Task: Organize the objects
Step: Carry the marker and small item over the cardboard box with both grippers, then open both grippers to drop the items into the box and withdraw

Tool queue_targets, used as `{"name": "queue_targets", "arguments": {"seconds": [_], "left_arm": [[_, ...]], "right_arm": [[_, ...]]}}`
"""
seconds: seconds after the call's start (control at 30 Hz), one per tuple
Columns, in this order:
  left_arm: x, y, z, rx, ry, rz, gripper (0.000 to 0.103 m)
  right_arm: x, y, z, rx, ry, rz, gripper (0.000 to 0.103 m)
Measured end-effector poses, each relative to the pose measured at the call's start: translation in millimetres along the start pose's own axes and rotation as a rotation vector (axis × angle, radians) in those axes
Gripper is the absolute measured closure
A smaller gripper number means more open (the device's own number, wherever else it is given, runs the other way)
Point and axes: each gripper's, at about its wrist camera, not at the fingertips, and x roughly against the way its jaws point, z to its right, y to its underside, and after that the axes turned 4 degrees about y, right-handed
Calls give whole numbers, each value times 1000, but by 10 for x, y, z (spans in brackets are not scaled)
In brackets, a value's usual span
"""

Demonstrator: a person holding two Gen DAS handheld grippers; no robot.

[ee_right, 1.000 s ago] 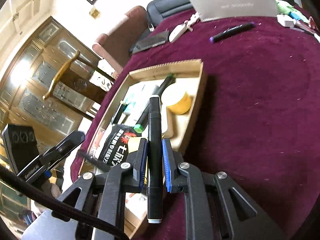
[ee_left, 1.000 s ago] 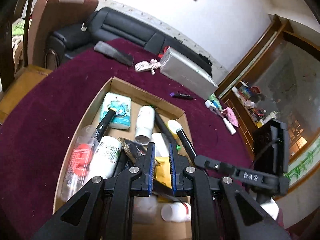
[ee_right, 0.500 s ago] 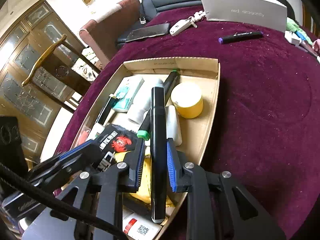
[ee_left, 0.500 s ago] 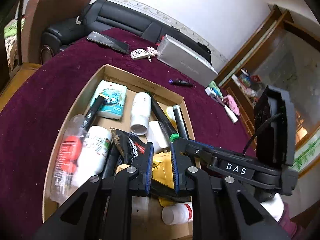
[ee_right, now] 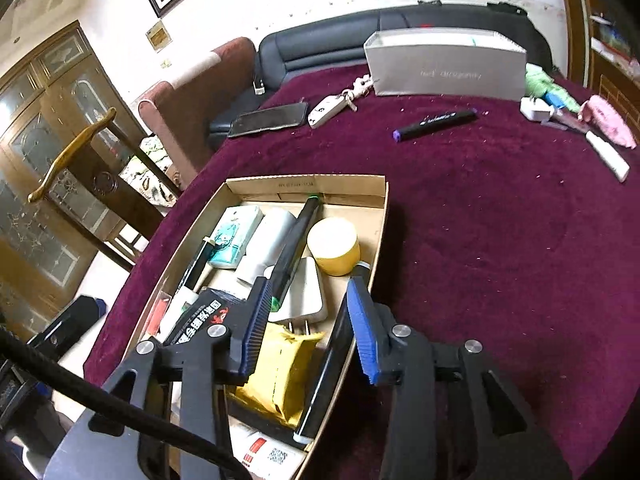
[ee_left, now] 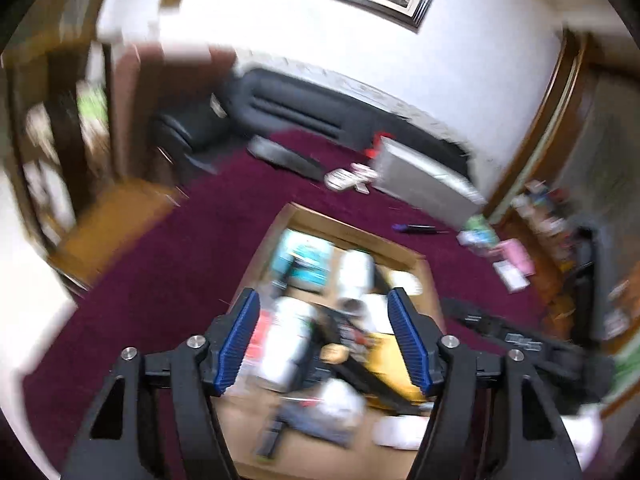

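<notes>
The right gripper [ee_right: 310,316] has its fingers opening, gripping nothing; the black marker [ee_right: 326,372] lies just under them against the cardboard box's [ee_right: 380,216] near wall. The left gripper [ee_left: 326,338], fingers also parting and empty, hangs above the crowded box. Beyond the fingers, a purple-capped marker [ee_right: 434,123] waits on the counter [ee_right: 500,220]. I'd worry the leaning marker could tip over the low wall.

Right gripper [ee_right: 310,312] jaws opening, black marker [ee_right: 326,368] lying in cardboard box [ee_right: 304,183]
</notes>
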Motion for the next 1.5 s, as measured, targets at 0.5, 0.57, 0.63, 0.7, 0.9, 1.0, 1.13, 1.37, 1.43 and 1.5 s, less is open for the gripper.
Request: {"name": "queue_targets", "arguments": {"seconds": [0.5, 0.57, 0.63, 0.7, 0.9, 1.0, 1.13, 1.37, 1.43, 1.5], "left_arm": [[553, 92, 695, -240, -273, 247, 14], [579, 113, 735, -250, -305, 253, 12], [591, 134, 764, -250, -334, 245, 12], [588, 148, 748, -228, -347, 223, 12], [521, 159, 607, -121, -339, 118, 11], [510, 195, 571, -102, -321, 88, 8], [493, 219, 563, -92, -298, 71, 8], [444, 231, 526, -83, -294, 54, 8], [435, 238, 512, -80, -295, 51, 8], [430, 240, 504, -77, -296, 51, 8]], "right_arm": [[421, 364, -193, 70, 31, 92, 46], [467, 387, -193, 70, 28, 99, 45], [510, 411, -189, 69, 29, 108, 42], [544, 435, -187, 71, 30, 114, 42], [599, 488, -214, 83, 29, 126, 42], [611, 511, -236, 92, 33, 133, 42], [605, 533, -274, 108, 43, 133, 42], [577, 553, -324, 125, 47, 128, 41], [563, 558, -328, 126, 47, 125, 41], [548, 562, -329, 127, 49, 121, 41]]}}
